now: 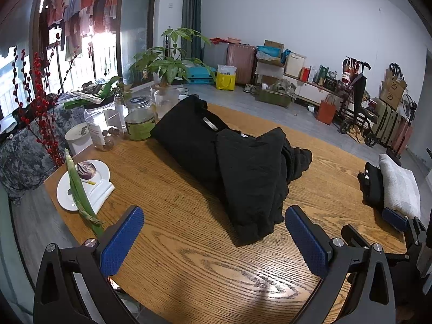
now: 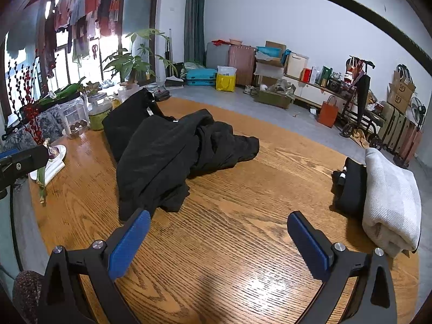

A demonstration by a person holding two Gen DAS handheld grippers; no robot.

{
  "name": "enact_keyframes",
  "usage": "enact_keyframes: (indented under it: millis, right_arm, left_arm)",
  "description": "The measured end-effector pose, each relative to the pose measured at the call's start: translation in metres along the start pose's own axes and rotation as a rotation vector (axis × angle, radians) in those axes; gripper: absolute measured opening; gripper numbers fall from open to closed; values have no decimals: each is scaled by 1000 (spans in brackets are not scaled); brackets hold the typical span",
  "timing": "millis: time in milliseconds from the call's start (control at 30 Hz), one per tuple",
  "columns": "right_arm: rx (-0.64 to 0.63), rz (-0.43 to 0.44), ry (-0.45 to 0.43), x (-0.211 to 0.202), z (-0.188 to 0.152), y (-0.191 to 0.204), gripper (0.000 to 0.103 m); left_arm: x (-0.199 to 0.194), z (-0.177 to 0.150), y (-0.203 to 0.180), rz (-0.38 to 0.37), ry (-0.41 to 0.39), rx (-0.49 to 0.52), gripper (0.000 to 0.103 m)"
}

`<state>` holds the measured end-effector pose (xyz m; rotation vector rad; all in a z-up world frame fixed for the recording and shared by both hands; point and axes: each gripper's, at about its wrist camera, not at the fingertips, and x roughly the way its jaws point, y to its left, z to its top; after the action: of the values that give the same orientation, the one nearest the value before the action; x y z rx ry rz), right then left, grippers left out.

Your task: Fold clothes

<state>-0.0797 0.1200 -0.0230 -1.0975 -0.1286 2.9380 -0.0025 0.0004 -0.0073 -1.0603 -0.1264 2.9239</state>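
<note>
From my left wrist camera I see the left gripper (image 1: 214, 239) spread wide over the bare wooden table (image 1: 189, 256), holding nothing. Just beyond its fingers lies a heap of black clothes (image 1: 229, 159). A plate (image 1: 81, 186) with a green onion (image 1: 81, 191) sits left; folded black and white garments (image 1: 388, 186) lie right.

Home living rm; laundry (image 1: 81, 2) on balcony; suitcases (image 1: 241, 63), houseplant (image 1: 168, 59).
</note>
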Motion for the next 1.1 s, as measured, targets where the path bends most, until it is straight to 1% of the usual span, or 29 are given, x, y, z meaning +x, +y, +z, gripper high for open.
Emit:
enact_keyframes:
  millis: [233,333,467,533,633,667,700,733,767,833,900,933,967,1033,1067,1100]
  right_arm:
    - [18,-5,8,10,3,1,103]
    - [27,-11,25,22,6,3,103]
    - [35,-9,50,46,9,7,103]
    - [37,-7,64,59,10,9,103]
    - [37,9,93,81,13,13,100]
    - [36,11,100,88,14,14,99]
    - [33,8,107,96,16,15,95]
    - [29,7,112,103,18,17,93]
    - [23,7,112,108,20,18,93]
    - [24,13,116,118,24,19,93]
    - [29,26,119,127,29,19,92]
    - [34,39,119,131,31,18,92]
    - [36,50,119,134,33,19,92]
    - [29,65,120,138,34,20,91]
    - [21,72,123,140,34,22,89]
    - [15,79,128,143,35,25,84]
  left_arm:
    - [19,2,2,11,25,-3,103]
    - [41,3,2,12,39,-5,103]
    - [80,4,0,37,60,6,103]
    - [99,6,0,12,84,-6,102]
    - [132,10,-1,-24,126,-29,98]
    - [141,10,-3,-33,138,-21,97]
    - [150,11,-6,-42,150,-13,95]
    - [159,11,-8,-51,162,-5,90]
    - [167,12,-11,-60,172,3,83]
    - [177,12,-16,-79,187,19,71]
    - [188,13,-21,-100,218,21,66]
    - [192,12,-20,-112,228,13,63]
    - [194,12,-20,-126,235,4,53]
    - [194,12,-16,-167,236,-27,42]
    - [193,12,-14,-176,231,-41,35]
    - [191,13,-12,-185,227,-54,32]
